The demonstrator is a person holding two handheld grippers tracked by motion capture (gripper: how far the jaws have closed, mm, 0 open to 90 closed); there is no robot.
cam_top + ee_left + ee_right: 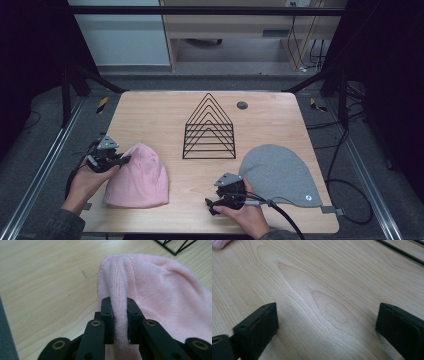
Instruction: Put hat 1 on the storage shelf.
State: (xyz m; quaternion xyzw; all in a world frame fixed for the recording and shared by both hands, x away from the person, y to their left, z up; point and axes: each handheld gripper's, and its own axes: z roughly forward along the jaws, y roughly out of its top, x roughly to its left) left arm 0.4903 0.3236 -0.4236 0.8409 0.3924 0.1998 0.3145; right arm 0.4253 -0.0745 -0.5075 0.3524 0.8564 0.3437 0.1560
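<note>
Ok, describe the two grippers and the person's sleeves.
Both the left gripper and the right gripper are black, each topped with a grey three-cornered plate and trailing a black cable. The jaws are blocky black pads on linkages with brass-coloured pivots. The sleeves look dark grey.

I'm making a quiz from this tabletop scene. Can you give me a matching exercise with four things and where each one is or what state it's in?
Things:
1. pink beanie
2. grey beanie
3. black wire rack
4. right gripper

States:
A. jaws wide apart over bare wood
B. standing mid-table
C. pinched at its edge by the left gripper
D. lying flat at the table's right side

Pairs: 1-C, 2-D, 3-B, 4-A
</note>
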